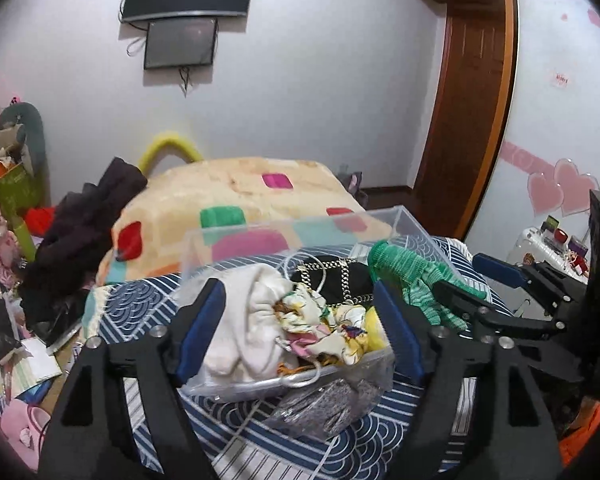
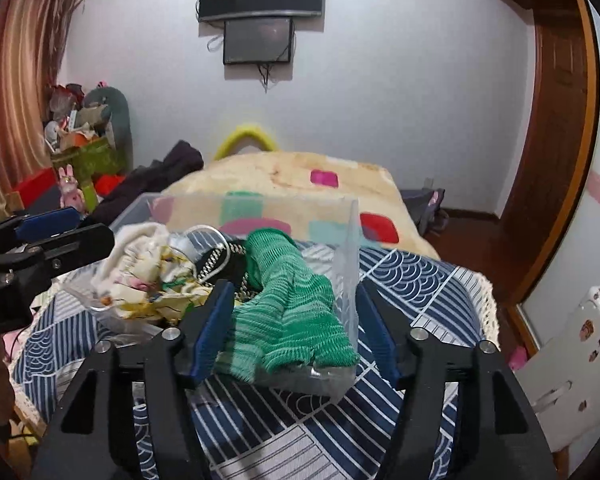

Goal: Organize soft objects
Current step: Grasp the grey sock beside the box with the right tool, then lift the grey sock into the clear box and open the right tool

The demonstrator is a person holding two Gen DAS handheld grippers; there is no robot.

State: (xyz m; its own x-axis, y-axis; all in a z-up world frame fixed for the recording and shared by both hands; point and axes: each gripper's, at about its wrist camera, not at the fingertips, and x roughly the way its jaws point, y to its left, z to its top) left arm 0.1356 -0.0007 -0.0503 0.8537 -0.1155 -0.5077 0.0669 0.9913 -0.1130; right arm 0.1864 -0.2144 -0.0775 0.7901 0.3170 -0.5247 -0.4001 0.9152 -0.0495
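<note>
A clear plastic box (image 1: pixel 236 236) stands on the blue patterned bed cover (image 1: pixel 140 300). It holds a cream cloth (image 1: pixel 252 320), a floral cloth (image 1: pixel 324 328), a black chain bag (image 1: pixel 336 276) and a green knit glove (image 1: pixel 412 276). My left gripper (image 1: pixel 300 312) is open, with its fingers on either side of the box's near corner. My right gripper (image 2: pixel 294 316) is open around the green knit glove (image 2: pixel 292 312), which hangs over the clear plastic box's (image 2: pixel 348 264) near wall. The right gripper also shows in the left wrist view (image 1: pixel 484 276).
A cream blanket with coloured squares (image 1: pixel 236 200) lies behind the box. Dark clothes (image 1: pixel 84 232) are piled at its left. Clutter covers the floor at the left (image 1: pixel 20 352). A wooden door (image 1: pixel 468 92) and a white cabinet (image 2: pixel 572 352) stand at the right.
</note>
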